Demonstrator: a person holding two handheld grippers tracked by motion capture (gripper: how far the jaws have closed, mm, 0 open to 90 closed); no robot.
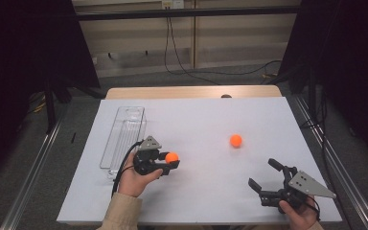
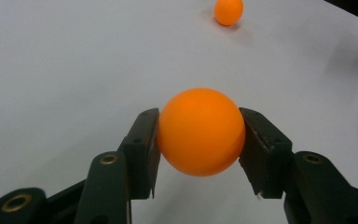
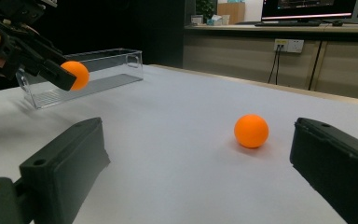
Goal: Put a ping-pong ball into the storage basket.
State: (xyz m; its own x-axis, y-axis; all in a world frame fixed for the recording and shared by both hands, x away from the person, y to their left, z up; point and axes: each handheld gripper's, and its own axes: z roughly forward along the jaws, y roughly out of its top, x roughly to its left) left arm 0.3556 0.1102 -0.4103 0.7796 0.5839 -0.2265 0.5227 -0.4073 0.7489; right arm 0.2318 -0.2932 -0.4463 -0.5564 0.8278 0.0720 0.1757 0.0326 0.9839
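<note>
My left gripper (image 1: pixel 171 159) is shut on an orange ball (image 2: pixel 200 131), held just above the white table left of centre; both pads press its sides. The same held ball (image 3: pixel 76 74) appears at the upper left of the right gripper view. A second orange ball (image 1: pixel 235 140) rests on the table right of centre, also seen as the far ball (image 2: pixel 228 11) and the loose ball (image 3: pixel 251 130). My right gripper (image 1: pixel 264 173) sits near the front right edge with its jaws wide open and nothing between them; the loose ball lies ahead of it.
A clear plastic tray (image 1: pixel 123 136) lies lengthwise at the table's left, just behind the left hand; the tray (image 3: pixel 93 77) looks bare inside. The white sheet (image 1: pixel 201 115) covers the table. Cables and dark frames stand beyond the far edge.
</note>
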